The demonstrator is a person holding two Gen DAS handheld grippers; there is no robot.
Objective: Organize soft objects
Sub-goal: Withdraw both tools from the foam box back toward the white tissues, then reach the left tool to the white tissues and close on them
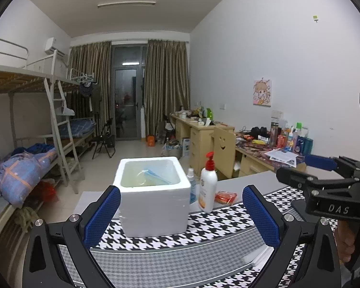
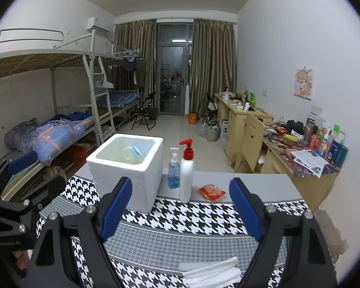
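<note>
A white foam box [image 2: 126, 168] was set on a table covered by a houndstooth cloth [image 2: 192, 213], and a blue face mask [image 2: 135, 151] was already seen lying inside it, so part of the sorting could be judged as done. An orange packet [image 2: 211, 192] was left out on the grey strip of the table, just beside a white pump bottle [image 2: 186, 175] with a red top, and a small blue spray bottle [image 2: 174, 174] was stood between that bottle and the box. A stack of white folded pieces [image 2: 211, 272], possibly tissues or cloths, was seen at the near edge of the cloth, below the right gripper [image 2: 181, 212]; what they were could not be told for certain. The right gripper's jaws were held wide apart with nothing between them, and they were pointed toward the bottles and the packet. The left gripper [image 1: 181, 218] was likewise held spread, its jaws framing the box without touching it, and nothing was gripped. The packet and the white stack were judged to be what remained to be put away, while the bottles, being hard, were probably not meant for the box. No pick had yet been begun.
</note>
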